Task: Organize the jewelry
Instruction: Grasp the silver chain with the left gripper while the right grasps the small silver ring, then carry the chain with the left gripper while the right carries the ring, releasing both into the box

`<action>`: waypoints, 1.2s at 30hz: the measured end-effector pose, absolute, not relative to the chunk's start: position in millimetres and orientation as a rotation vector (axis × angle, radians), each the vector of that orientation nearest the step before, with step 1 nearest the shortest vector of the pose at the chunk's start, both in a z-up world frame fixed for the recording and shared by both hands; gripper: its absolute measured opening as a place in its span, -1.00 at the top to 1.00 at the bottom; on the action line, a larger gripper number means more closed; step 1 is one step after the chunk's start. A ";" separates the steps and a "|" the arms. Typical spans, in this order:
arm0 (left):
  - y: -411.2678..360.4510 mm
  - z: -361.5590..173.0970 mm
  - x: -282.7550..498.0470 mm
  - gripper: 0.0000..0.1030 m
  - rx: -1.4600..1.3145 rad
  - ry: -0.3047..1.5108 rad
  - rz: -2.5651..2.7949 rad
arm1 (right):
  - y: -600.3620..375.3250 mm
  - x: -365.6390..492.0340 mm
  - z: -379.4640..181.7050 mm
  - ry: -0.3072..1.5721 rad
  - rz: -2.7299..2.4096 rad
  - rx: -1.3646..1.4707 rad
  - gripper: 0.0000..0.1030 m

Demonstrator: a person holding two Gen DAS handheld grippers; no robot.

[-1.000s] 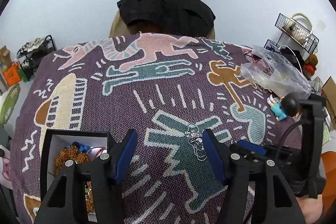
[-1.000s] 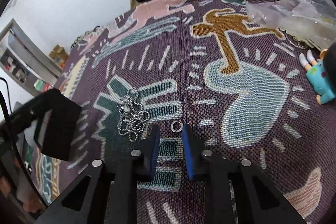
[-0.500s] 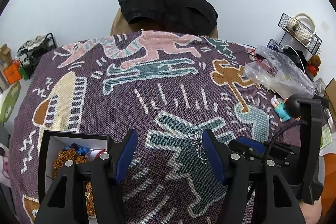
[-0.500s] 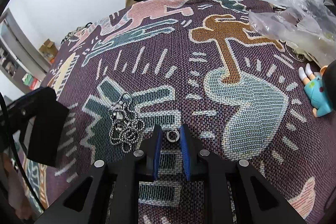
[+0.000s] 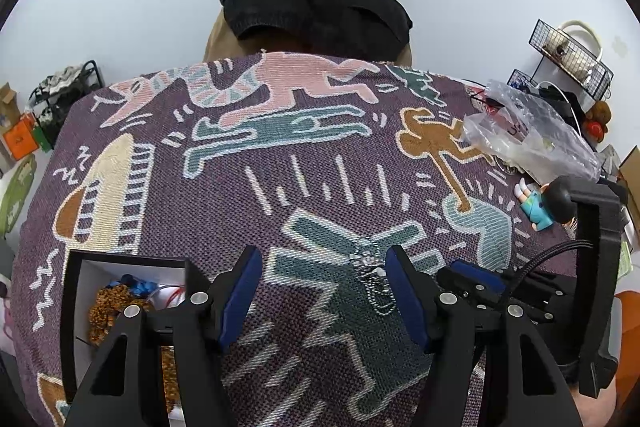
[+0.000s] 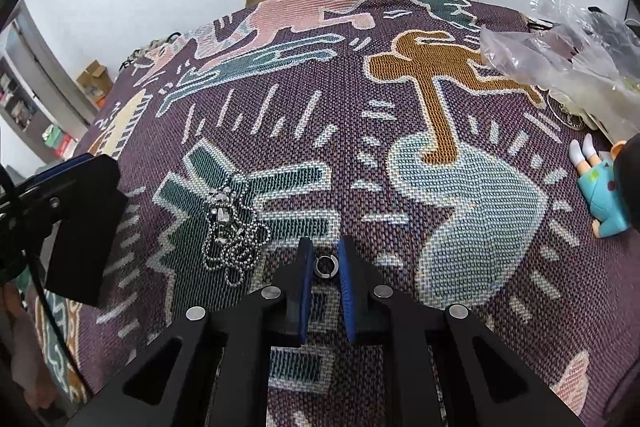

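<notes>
Woven patterned blanket [image 6: 280, 115]: silver ring [image 6: 325, 264], small, light, rigid, slippery.
Right gripper [image 6: 324, 265] narrowed astride ring's rim, contact uncertain; left gripper [image 5: 322, 279] wide, empty.

My left tongs [image 5: 322, 291] are matte black plastic with blue pads [image 5: 240, 293] inside each finger and silver screw heads along the arms at the bottom of the frame. My right tongs [image 6: 325, 269] are built alike, and a black cable [image 5: 548, 257] curves from them at the right.

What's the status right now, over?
Right gripper closed around small ring. Left gripper open, idle. Chain necklace beside, clear. Over.
</notes>
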State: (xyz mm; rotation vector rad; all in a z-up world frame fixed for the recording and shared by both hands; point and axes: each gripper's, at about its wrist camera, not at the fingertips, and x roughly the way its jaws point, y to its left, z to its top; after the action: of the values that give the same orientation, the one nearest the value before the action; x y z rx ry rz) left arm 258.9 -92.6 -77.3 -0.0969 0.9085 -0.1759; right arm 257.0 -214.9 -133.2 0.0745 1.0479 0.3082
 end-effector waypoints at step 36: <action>-156.4 -130.9 281.9 0.61 0.096 1.041 -0.204 | -328.0 211.9 -120.1 0.890 0.253 0.419 0.73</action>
State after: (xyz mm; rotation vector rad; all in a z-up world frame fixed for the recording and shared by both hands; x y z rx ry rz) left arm 281.9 -156.4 -130.9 0.0959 1.0405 -0.2038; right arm 211.9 -328.0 -120.1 0.4192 0.8898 0.2533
